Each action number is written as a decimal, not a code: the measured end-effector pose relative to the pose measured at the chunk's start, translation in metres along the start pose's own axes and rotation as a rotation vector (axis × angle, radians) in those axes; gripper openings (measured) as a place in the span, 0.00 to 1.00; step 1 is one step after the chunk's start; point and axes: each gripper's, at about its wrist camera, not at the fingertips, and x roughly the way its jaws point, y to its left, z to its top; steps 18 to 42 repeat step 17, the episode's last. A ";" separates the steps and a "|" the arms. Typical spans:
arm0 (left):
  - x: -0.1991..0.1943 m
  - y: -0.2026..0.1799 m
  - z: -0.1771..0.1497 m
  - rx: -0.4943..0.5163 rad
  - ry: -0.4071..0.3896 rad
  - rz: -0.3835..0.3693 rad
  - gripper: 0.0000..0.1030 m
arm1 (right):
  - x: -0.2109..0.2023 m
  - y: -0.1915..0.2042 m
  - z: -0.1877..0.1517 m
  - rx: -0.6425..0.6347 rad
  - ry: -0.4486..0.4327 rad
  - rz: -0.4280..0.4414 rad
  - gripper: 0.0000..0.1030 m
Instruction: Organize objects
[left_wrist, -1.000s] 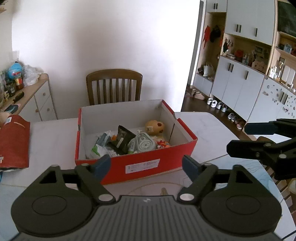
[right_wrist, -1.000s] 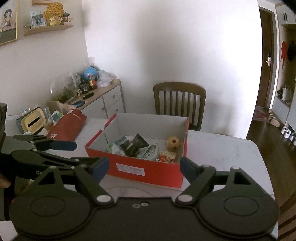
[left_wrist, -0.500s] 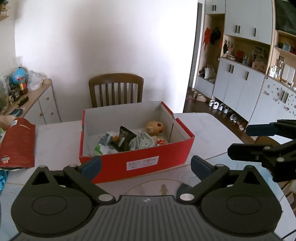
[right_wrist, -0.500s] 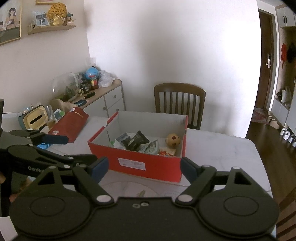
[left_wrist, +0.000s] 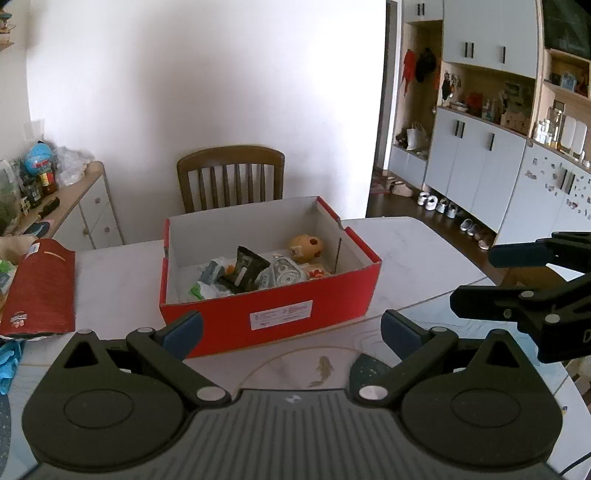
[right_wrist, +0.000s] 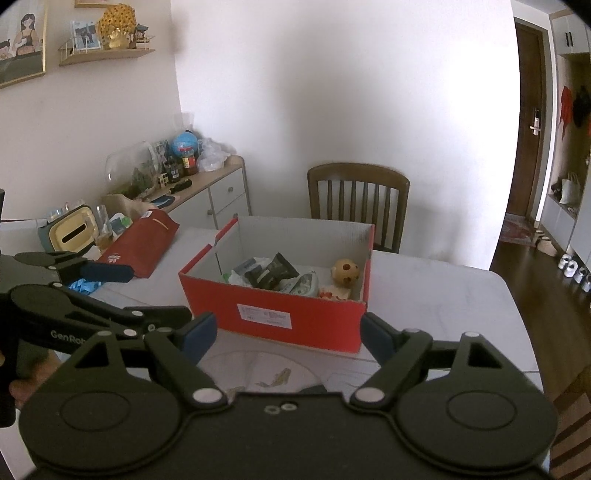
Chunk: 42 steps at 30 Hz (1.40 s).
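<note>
A red open shoebox (left_wrist: 273, 314) (right_wrist: 273, 314) stands on the white table. Inside lie a dark snack packet (left_wrist: 245, 267) (right_wrist: 275, 275), a grey-white pouch (left_wrist: 282, 275) (right_wrist: 304, 284), a tan spotted round toy (left_wrist: 306, 246) (right_wrist: 346, 271) and green-white wrappers (left_wrist: 207, 284). My left gripper (left_wrist: 291, 330) is open and empty, just in front of the box. My right gripper (right_wrist: 286, 334) is open and empty, also in front of the box. Each gripper shows at the edge of the other's view.
A red box lid (left_wrist: 40, 288) (right_wrist: 142, 245) lies at the table's left, with blue gloves (left_wrist: 9, 363) (right_wrist: 85, 285) near it. A wooden chair (left_wrist: 231, 177) (right_wrist: 358, 199) stands behind the table. A cluttered sideboard (right_wrist: 207, 192) is at the left, cabinets (left_wrist: 476, 162) at the right.
Both grippers have drawn back from the box and risen slightly, so the box looks smaller and farther. The left jaws have opened wider. The box and its contents have not moved.
</note>
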 end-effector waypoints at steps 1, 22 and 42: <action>0.000 -0.001 0.000 0.003 -0.001 0.006 1.00 | 0.000 0.000 0.000 0.001 0.001 -0.002 0.82; 0.000 0.001 -0.009 0.009 0.007 0.057 1.00 | -0.004 -0.001 -0.029 0.042 0.054 -0.025 0.82; 0.000 0.001 -0.009 0.009 0.007 0.057 1.00 | -0.004 -0.001 -0.029 0.042 0.054 -0.025 0.82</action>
